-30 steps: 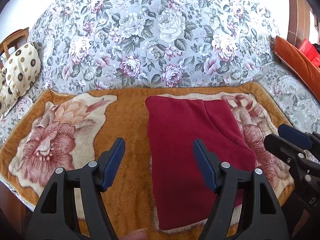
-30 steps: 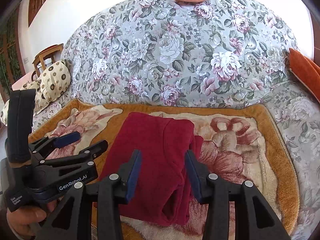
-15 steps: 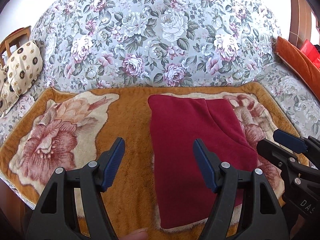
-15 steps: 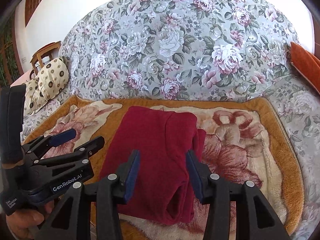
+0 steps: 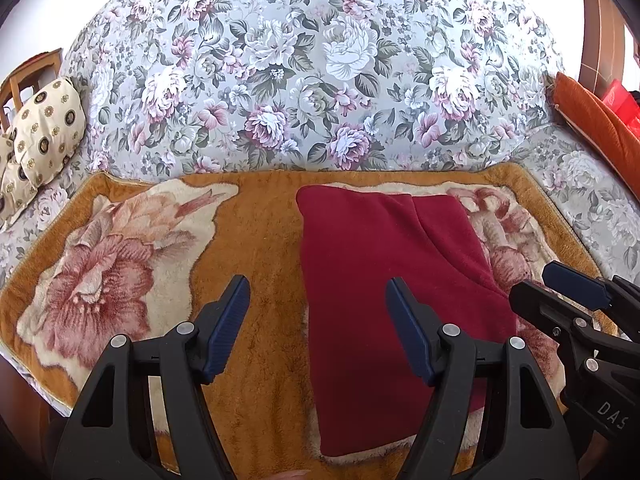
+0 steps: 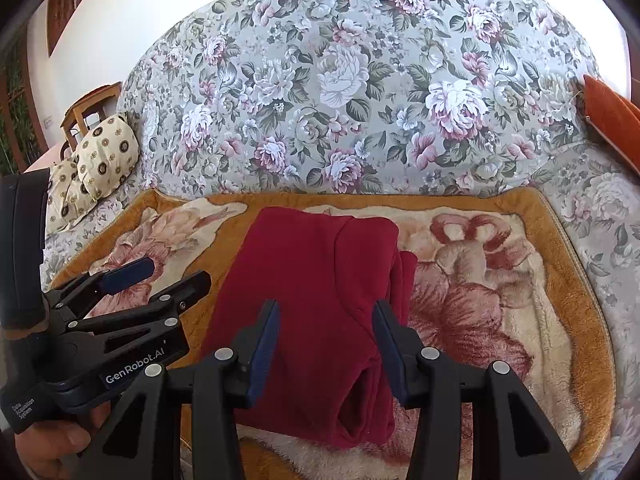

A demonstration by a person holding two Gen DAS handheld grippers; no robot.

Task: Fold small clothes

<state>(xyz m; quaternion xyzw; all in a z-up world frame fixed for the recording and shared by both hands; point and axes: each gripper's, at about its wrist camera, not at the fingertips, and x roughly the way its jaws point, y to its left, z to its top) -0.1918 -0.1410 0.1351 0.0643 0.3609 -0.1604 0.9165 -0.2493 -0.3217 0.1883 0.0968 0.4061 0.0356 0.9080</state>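
A home living room: a floral-upholstered sofa with a plush flower-patterned blanket over its seat, patterned cushions and a wooden chair beside it.

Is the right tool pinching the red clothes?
No, the right tool is open and hovers above the folded red clothes, with nothing between its fingers.

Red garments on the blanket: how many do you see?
1. A single red garment, folded, lies on the orange floral blanket, below both open grippers. Anything tucked beneath it would be hidden.
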